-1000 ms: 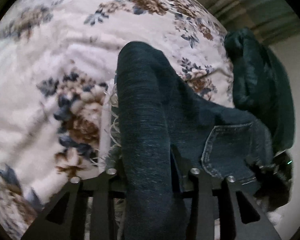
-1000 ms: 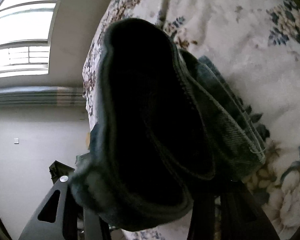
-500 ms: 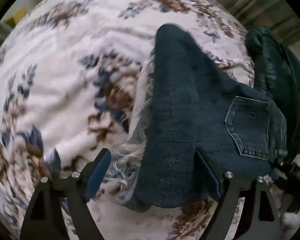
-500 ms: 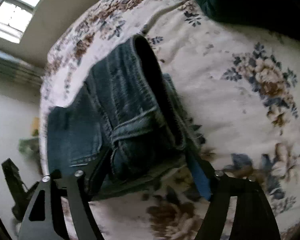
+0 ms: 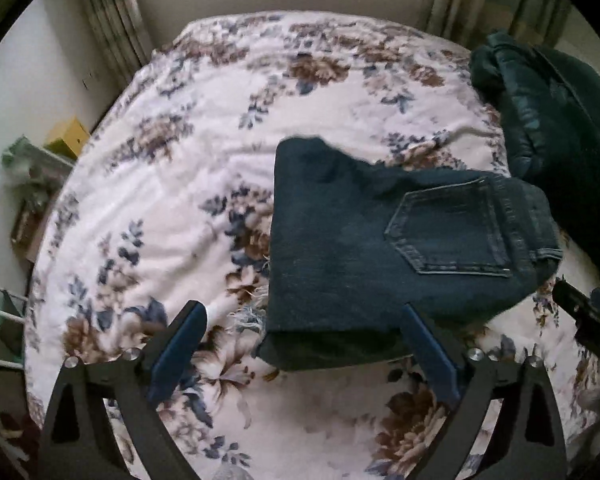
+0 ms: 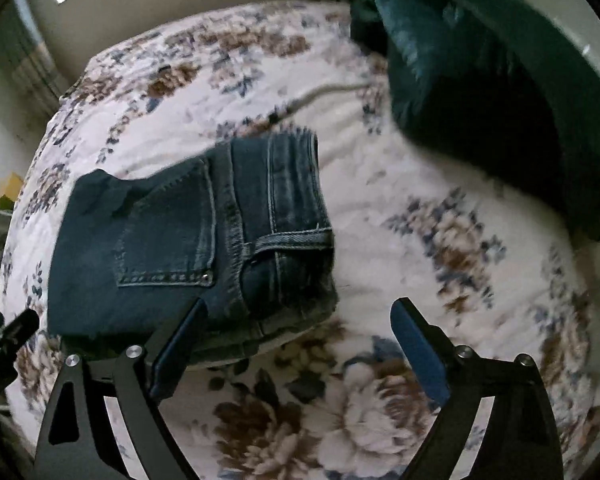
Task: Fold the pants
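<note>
Left wrist view: left gripper (image 5: 302, 330) hangs over the bed (image 5: 188, 184) w/ jaws spread wide, nothing btwn them. Folded pants (image 5: 364, 256) lie flat on the floral bedspread just ahead of it, toward its right finger; near folded edge sits btwn the fingertips, right fingertip (image 5: 414, 322) overlapping the denim's near corner, can't tell if touching. Back pocket (image 5: 448, 232) faces up, further right. Frayed hem threads (image 5: 248, 314) stick out from under the fold on the left side. Dark green quilted item (image 5: 548, 128) lies beyond the pants, far right. Tip of the other gripper pokes in at the right edge.

Right wrist view: right gripper (image 6: 298, 330) also released, jaws wide apart, empty. Pants (image 6: 188, 240) sit ahead and to its left; waistband end w/ seams nearest, left fingertip (image 6: 198, 314) over the denim's near edge, right fingertip above bare bedspread (image 6: 400, 200). Green quilted item (image 6: 492, 80) far ahead, to the right. Yellow box (image 6: 8, 190) off the bed's far left side.
</note>
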A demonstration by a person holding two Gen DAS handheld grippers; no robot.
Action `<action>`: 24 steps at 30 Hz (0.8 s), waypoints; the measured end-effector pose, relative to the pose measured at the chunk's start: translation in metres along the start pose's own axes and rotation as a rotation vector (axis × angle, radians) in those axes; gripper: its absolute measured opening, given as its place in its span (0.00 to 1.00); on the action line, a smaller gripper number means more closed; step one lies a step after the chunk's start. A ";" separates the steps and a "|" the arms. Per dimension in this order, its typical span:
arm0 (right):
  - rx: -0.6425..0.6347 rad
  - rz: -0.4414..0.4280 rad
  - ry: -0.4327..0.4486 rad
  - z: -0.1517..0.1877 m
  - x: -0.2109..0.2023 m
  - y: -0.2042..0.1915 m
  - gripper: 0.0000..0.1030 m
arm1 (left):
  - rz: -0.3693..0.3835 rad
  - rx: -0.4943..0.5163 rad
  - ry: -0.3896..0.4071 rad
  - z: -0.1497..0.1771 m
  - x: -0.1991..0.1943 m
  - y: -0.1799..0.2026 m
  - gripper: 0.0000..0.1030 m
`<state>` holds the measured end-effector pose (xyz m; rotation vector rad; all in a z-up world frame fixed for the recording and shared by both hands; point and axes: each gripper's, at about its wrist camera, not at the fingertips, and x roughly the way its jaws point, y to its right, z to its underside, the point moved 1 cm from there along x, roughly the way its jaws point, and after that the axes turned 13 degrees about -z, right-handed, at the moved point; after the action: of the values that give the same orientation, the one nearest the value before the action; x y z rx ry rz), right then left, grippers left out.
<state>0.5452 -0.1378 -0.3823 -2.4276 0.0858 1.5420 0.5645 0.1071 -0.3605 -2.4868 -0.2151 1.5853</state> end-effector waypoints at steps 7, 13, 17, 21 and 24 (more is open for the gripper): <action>-0.060 -0.016 0.092 0.026 -0.091 -0.013 0.92 | -0.001 -0.030 0.083 0.013 -0.079 -0.002 0.96; -0.106 -0.046 0.182 0.058 -0.183 -0.020 0.92 | -0.010 -0.064 0.165 0.043 -0.161 -0.013 0.96; -0.120 -0.086 0.222 0.084 -0.243 -0.023 0.92 | -0.008 -0.086 0.210 0.068 -0.216 -0.021 0.96; -0.136 -0.123 0.262 0.114 -0.308 -0.026 0.92 | -0.003 -0.103 0.248 0.097 -0.272 -0.030 0.96; -0.158 -0.150 0.277 0.140 -0.359 -0.028 0.92 | -0.011 -0.117 0.284 0.119 -0.316 -0.038 0.96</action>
<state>0.2714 -0.1083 -0.1114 -2.6884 -0.1687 1.1834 0.3230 0.0835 -0.1226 -2.7559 -0.2854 1.2276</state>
